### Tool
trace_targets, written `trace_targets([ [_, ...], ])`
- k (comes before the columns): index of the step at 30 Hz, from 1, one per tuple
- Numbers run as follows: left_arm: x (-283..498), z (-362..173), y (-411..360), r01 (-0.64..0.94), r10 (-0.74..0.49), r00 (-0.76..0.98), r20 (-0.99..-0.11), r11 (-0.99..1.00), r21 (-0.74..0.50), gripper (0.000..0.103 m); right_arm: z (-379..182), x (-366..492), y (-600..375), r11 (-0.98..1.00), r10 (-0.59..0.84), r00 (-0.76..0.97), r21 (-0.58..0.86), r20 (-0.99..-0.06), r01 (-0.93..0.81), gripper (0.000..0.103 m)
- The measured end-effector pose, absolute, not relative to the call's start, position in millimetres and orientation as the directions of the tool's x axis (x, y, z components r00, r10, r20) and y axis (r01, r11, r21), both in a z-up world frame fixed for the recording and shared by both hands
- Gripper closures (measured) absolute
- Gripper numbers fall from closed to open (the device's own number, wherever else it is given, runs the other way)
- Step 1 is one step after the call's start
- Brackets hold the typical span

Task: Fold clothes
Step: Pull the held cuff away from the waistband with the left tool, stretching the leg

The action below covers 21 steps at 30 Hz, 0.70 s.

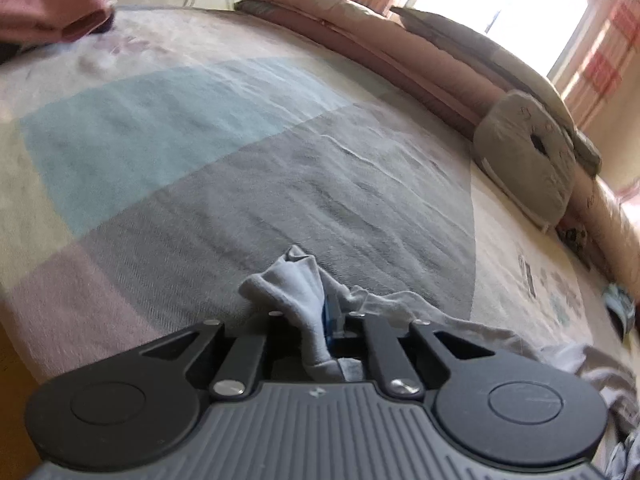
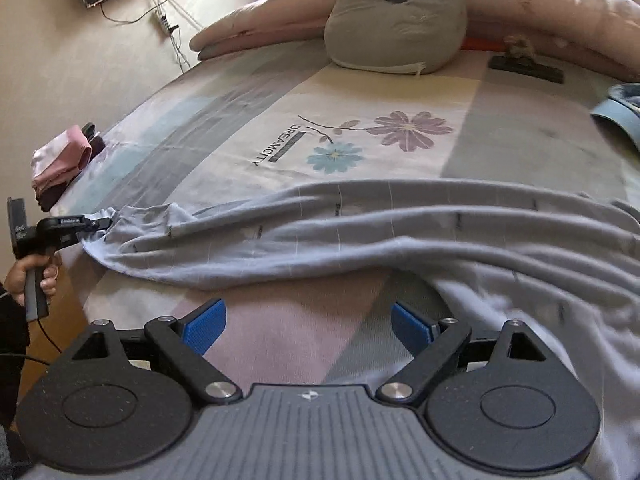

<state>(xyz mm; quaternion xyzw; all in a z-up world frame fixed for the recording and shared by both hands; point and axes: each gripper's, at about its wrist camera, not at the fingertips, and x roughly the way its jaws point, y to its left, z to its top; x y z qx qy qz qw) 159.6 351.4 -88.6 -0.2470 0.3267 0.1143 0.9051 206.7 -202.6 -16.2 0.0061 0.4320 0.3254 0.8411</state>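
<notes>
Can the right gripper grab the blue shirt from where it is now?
Probably yes. The right gripper is open and empty, and the blue shirt lies just ahead on the bed with nothing between them.

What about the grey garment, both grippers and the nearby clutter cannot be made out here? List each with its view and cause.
1. Grey garment: right wrist view, its full shape runs past the right edge.
2. Left gripper: left wrist view, bunched cloth covers the pads.
3. Pink folded pile: left wrist view, motion-blurred and cut by the edge.
4. Blue item: right wrist view, cropped, unidentifiable.
5. Right gripper: open, holding nothing.
</notes>
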Motion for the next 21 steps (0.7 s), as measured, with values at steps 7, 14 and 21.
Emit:
trace_targets([
  [7,179,-41,330,-0.244,0.000,0.799,-0.601,0.914,-0.324,0.097,-1,156,-221,0.796,0.565,0.472,0.296,-0.677,-0.528,0.010],
  [14,210,-6,302,-0.172,-0.032,0.806,-0.592,0.943,-0.284,0.097,14,104,-239,0.799,0.574,0.514,0.298,-0.637,-0.522,0.010],
  [21,239,-21,266,-0.118,-0.077,0.774,-0.628,0.957,-0.263,0.097,21,77,-264,0.816,0.551,0.537,0.279,-0.639,-0.506,0.006],
])
